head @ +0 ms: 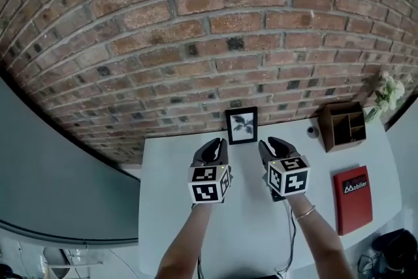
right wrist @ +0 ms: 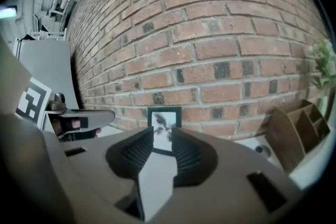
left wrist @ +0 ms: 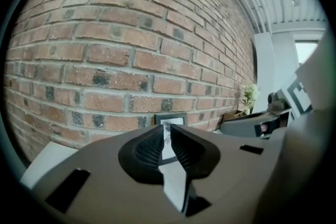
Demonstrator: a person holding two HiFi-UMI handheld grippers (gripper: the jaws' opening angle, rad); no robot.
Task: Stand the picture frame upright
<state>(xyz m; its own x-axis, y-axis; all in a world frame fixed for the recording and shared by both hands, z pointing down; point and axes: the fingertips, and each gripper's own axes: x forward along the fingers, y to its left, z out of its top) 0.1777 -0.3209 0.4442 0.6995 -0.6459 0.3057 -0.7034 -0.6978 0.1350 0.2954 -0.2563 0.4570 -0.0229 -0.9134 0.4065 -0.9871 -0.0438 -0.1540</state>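
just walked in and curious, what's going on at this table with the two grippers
A person holds a gripper in each hand over a white table. The small black picture frame already stands upright at the table's far edge, by the brick wall. The left gripper and the right gripper hang side by side short of it, jaws a little apart with nothing between them. The frame looks set, and neither gripper touches it.

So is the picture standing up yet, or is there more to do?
Looks done: the small black picture frame with a leaf print stands upright on the white table, by the brick wall. In hand: nothing; the left gripper and right gripper sit short of it, jaws empty. Left: nothing I can see.
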